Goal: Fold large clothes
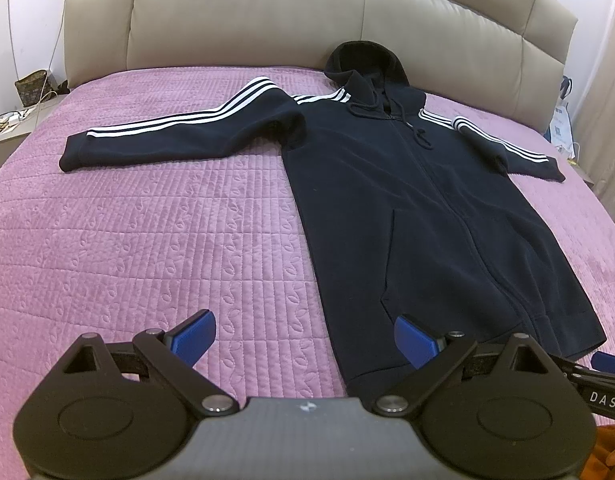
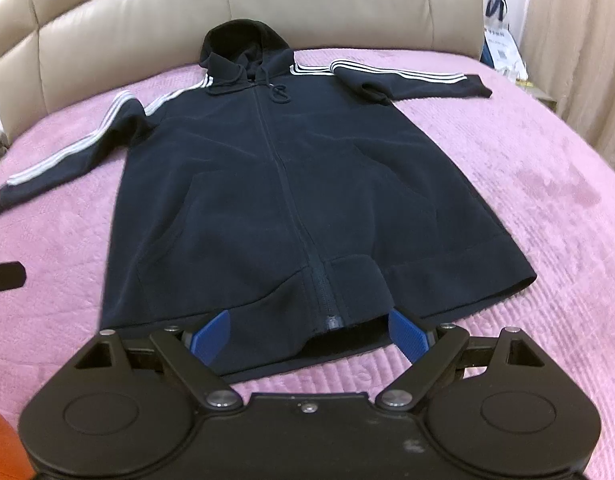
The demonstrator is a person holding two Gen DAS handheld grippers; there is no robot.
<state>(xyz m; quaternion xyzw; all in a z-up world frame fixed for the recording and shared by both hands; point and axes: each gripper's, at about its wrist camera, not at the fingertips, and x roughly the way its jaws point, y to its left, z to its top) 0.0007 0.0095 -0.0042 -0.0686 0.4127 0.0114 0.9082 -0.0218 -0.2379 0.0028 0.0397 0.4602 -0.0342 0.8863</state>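
Note:
A dark navy zip hoodie (image 1: 407, 208) with white striped sleeves lies flat, front up, on the pink quilted bedspread (image 1: 147, 240), hood toward the headboard, both sleeves spread out. It also shows in the right wrist view (image 2: 291, 176). My left gripper (image 1: 303, 338) is open and empty, hovering over the hoodie's bottom left hem corner. My right gripper (image 2: 309, 336) is open and empty, just above the hem at the zipper's lower end (image 2: 331, 320). The right gripper's edge (image 1: 603, 376) shows in the left wrist view.
A beige padded headboard (image 1: 267, 20) stands behind the bed. A nightstand with a patterned bag (image 1: 31, 86) and cables is at the left. A white bag (image 2: 501, 44) and curtain stand at the right. Something orange (image 1: 611, 452) lies near the bed's front edge.

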